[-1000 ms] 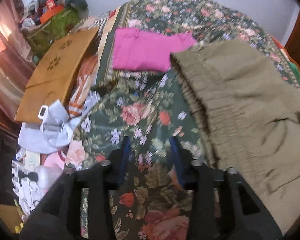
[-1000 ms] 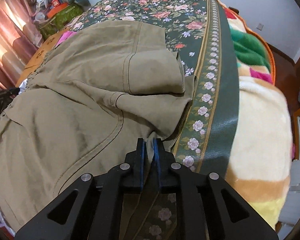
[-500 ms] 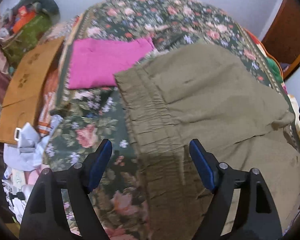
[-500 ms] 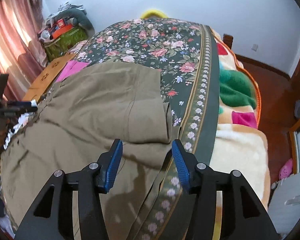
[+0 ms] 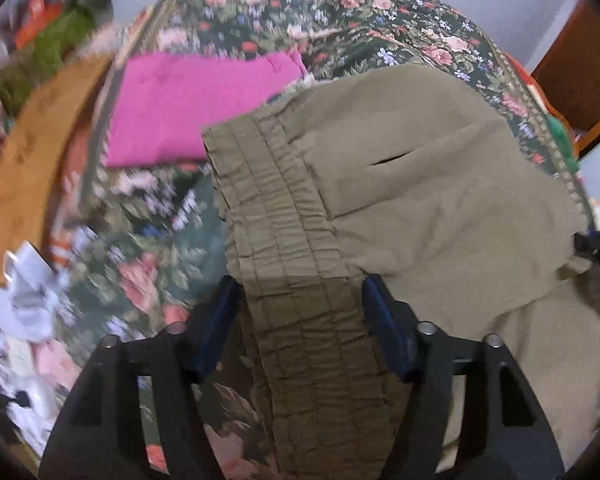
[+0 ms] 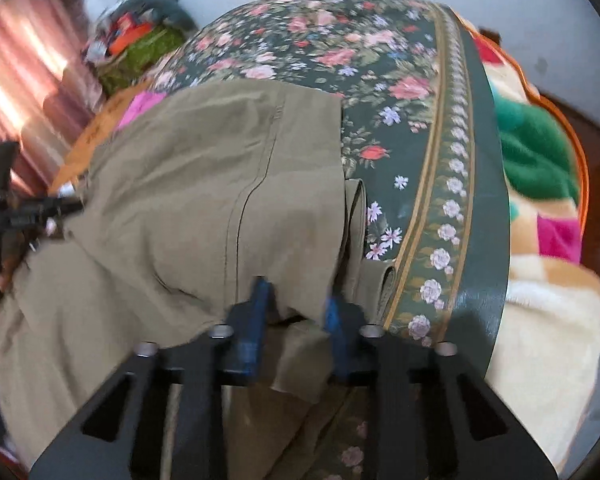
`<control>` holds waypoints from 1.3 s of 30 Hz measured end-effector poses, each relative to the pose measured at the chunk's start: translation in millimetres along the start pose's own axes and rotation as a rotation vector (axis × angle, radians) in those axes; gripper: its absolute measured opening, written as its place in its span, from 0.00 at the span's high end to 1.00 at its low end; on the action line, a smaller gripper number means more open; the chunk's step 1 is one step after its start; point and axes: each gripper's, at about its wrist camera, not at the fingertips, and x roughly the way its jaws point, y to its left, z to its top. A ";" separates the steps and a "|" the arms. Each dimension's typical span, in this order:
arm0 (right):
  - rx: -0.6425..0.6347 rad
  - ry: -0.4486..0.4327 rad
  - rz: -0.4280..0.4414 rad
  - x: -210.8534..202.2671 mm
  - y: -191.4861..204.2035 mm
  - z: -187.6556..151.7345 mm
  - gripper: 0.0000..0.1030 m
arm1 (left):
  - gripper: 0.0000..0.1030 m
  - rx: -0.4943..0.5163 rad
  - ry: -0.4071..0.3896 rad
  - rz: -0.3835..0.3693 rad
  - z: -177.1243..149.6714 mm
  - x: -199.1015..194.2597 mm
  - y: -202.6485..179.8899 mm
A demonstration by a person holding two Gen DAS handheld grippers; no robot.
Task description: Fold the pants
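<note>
Lower centre of each frame: my left gripper (image 5: 300, 312), fingers closing, straddles the pants (image 5: 420, 184) waistband (image 5: 272, 208); right gripper (image 6: 296, 308), fingers closing, brackets a hem fold, ready to lift and fold.

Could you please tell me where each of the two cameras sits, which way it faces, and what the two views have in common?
Left wrist: on the left gripper, looking steeply down at the pants waistband, which lies between its jaws; a pink cloth lies beyond.
Right wrist: on the right gripper, looking down at the pants' other edge, cloth between its jaws; the left gripper shows at far left.
Shared: the pants, floral bedspread, pink cloth.
</note>
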 end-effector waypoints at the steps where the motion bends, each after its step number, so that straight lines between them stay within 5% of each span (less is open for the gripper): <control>1: -0.026 -0.002 -0.006 0.4 2.1 -1.3 0.83 | 0.44 0.017 -0.019 0.029 -0.1 -2.1 -1.6; 7: -0.116 -0.023 -0.076 0.4 9.4 -3.9 0.88 | 0.48 0.065 -0.111 0.198 0.1 -9.1 -7.4; 21: -0.062 -0.067 -0.142 -21.5 10.2 4.6 0.83 | 0.41 0.055 -0.094 0.152 0.3 -25.8 -3.3; 26: -0.060 -0.154 -0.168 -48.7 16.3 16.7 0.59 | 0.27 0.052 -0.150 0.136 7.7 -52.0 0.3; 30: -0.068 -0.211 -0.156 -63.2 23.1 30.7 0.57 | 0.21 0.032 -0.205 0.104 21.1 -72.6 7.7; 34: -0.056 -0.268 -0.141 -67.8 26.1 47.2 0.41 | 0.15 0.011 -0.249 0.110 39.2 -82.0 13.4; 39: -0.041 -0.295 -0.105 -57.7 25.1 71.0 0.40 | 0.12 0.012 -0.255 0.122 62.4 -73.0 18.3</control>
